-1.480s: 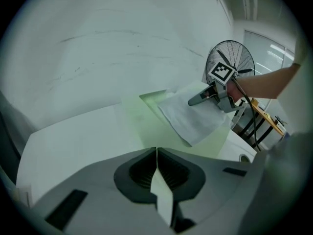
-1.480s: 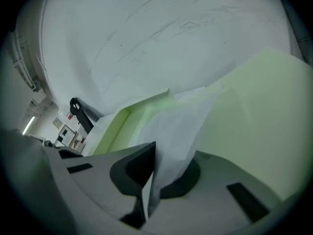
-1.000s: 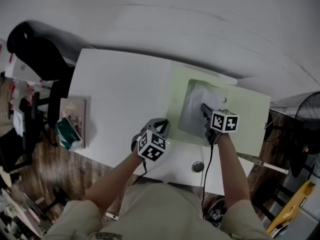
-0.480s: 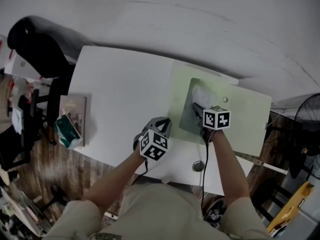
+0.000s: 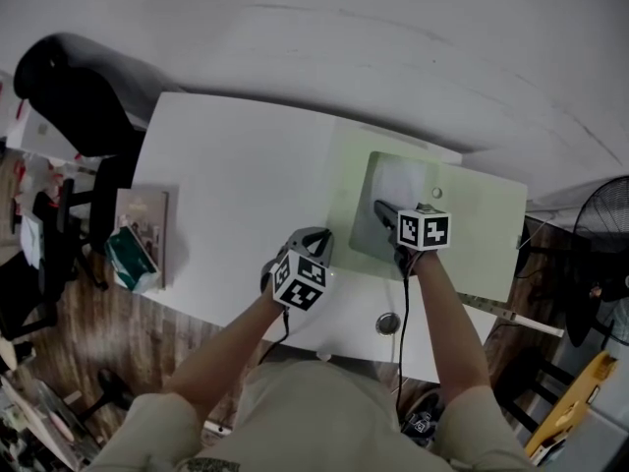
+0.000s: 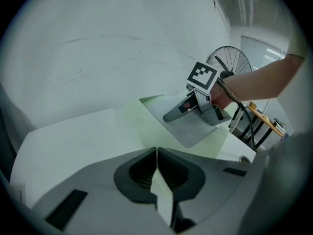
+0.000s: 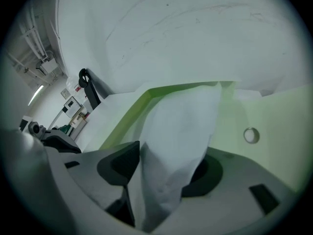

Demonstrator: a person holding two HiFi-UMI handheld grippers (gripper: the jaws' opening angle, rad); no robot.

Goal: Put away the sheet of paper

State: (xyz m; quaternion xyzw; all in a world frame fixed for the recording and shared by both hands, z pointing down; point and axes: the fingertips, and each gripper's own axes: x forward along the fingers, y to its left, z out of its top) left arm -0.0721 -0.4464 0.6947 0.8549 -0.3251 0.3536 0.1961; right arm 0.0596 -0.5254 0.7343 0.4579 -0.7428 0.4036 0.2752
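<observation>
A white worktop (image 5: 236, 175) holds a green folder (image 5: 482, 234). The sheet of paper (image 5: 401, 180) lies on the green folder, toward its far side. The right gripper (image 5: 385, 212) is over the near part of the paper. Its fingers (image 7: 120, 163) have just been opening. They now stand apart, let go, and the paper sits bunched up loosely between them. The left gripper (image 5: 314, 236) is over the worktop just left of the folder's near corner. Its fingers (image 6: 139, 168) are pressed together with nothing in them. A small round button (image 5: 436, 193) sits on the folder, right of the paper. A book (image 5: 142, 226) lies far left of the folder.
</observation>
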